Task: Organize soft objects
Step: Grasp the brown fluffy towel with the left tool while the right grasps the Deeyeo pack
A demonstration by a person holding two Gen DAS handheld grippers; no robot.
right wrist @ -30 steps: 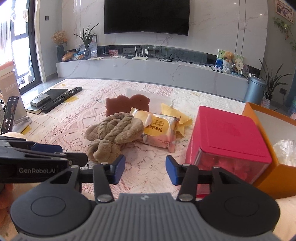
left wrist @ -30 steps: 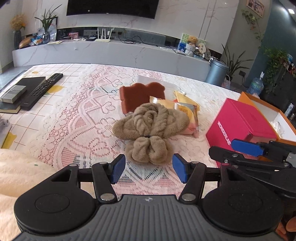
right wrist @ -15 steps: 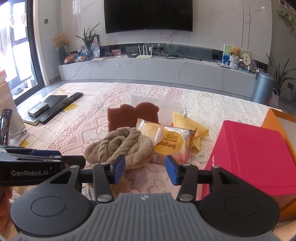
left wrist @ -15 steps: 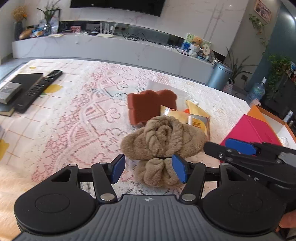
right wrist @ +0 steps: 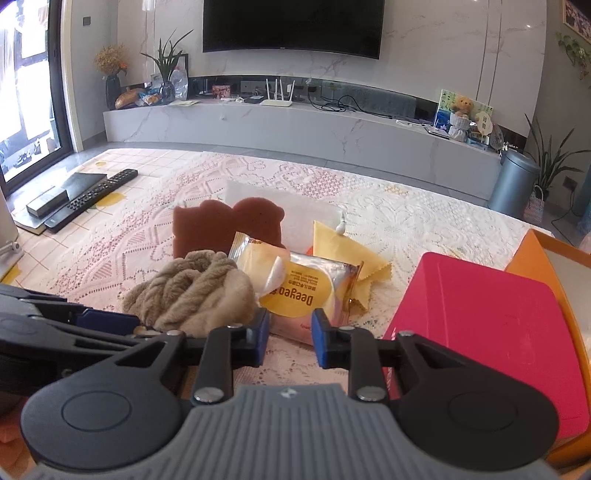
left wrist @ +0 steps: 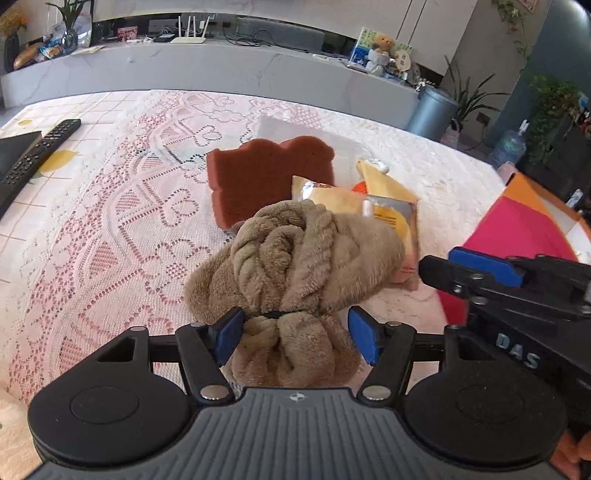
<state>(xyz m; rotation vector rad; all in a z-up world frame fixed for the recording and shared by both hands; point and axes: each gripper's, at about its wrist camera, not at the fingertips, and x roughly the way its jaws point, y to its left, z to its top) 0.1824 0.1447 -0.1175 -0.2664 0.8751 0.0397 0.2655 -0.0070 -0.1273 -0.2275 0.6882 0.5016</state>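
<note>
The knotted brown towel lies near on the lace tablecloth, straddled by the unclenched left gripper; its banded waist is best pinched squarely. The right gripper is held released nearby

Remote control on lace tablecloth, wall television, grey bin (lidded), router

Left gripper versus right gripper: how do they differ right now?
The left gripper straddles the tan knotted towel; the right gripper has only the snack packet ahead, nothing between its fingers. Left jaws stand wider apart than right. Both are open, low over the lace tablecloth.
</note>
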